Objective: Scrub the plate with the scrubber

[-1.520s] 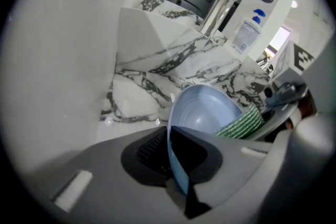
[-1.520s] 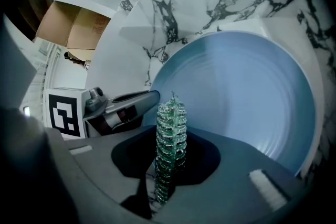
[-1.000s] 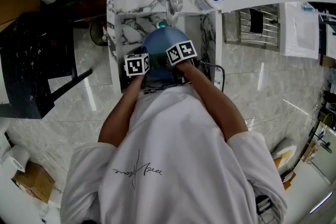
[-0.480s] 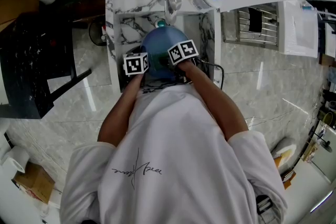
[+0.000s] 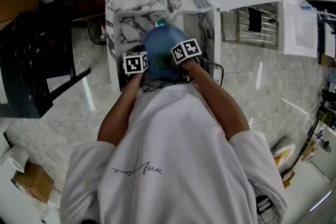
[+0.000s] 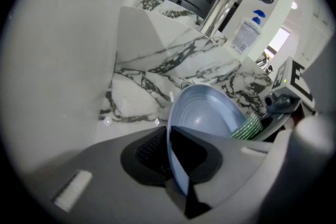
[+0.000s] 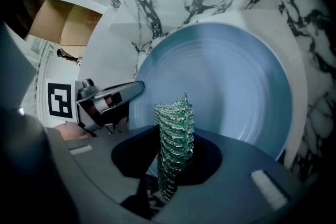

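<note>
Scrubbing step in hand. L gripper (image 6: 179,166) is clamped on the plate's (image 6: 207,113) near rim, holding it tilted on edge over the sink (image 5: 117,23), below the tap (image 6: 230,3). R gripper (image 7: 171,166) is pinched on the green scrubber (image 7: 174,136), its tip at the near part of the plate's inner face; contact looks likely, can't confirm. Next, I'd judge: press scrubber on & sweep toward the far side, w/ L grip firm so plate doesn't twist.
</note>
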Tool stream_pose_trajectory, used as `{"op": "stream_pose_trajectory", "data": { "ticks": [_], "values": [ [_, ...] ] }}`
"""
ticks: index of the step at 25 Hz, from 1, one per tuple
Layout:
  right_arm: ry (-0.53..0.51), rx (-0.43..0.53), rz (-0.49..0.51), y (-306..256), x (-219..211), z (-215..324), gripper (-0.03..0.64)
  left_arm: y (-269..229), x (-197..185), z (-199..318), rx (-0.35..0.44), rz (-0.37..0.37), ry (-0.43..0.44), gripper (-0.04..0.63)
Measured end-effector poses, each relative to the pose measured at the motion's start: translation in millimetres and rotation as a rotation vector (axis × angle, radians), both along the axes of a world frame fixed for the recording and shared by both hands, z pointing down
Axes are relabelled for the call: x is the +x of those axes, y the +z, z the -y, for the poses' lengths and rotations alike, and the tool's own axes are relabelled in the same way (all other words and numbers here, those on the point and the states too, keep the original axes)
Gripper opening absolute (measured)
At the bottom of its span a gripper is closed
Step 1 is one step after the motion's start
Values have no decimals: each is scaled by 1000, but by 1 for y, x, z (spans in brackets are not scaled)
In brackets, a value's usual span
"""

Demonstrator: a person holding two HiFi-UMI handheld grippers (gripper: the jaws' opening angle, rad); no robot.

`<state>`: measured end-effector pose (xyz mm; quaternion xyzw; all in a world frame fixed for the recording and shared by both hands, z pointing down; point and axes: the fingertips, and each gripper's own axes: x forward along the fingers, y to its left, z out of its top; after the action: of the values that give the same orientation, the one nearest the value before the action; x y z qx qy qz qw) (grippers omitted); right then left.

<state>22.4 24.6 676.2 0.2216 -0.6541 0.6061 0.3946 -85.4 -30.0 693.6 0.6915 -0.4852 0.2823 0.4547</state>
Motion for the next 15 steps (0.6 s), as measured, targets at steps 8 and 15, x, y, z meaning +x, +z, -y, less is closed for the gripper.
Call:
{"op": "stream_pose_trajectory", "data": {
  "ticks": [8,15],
  "values": [
    [9,2,-21,1,16,3,64,2,-2,-1,-8,9,-4,41],
    [8,3,-42,0,29,4,64,1,-2,-1,-6,7,-3,41]
  ]
}}
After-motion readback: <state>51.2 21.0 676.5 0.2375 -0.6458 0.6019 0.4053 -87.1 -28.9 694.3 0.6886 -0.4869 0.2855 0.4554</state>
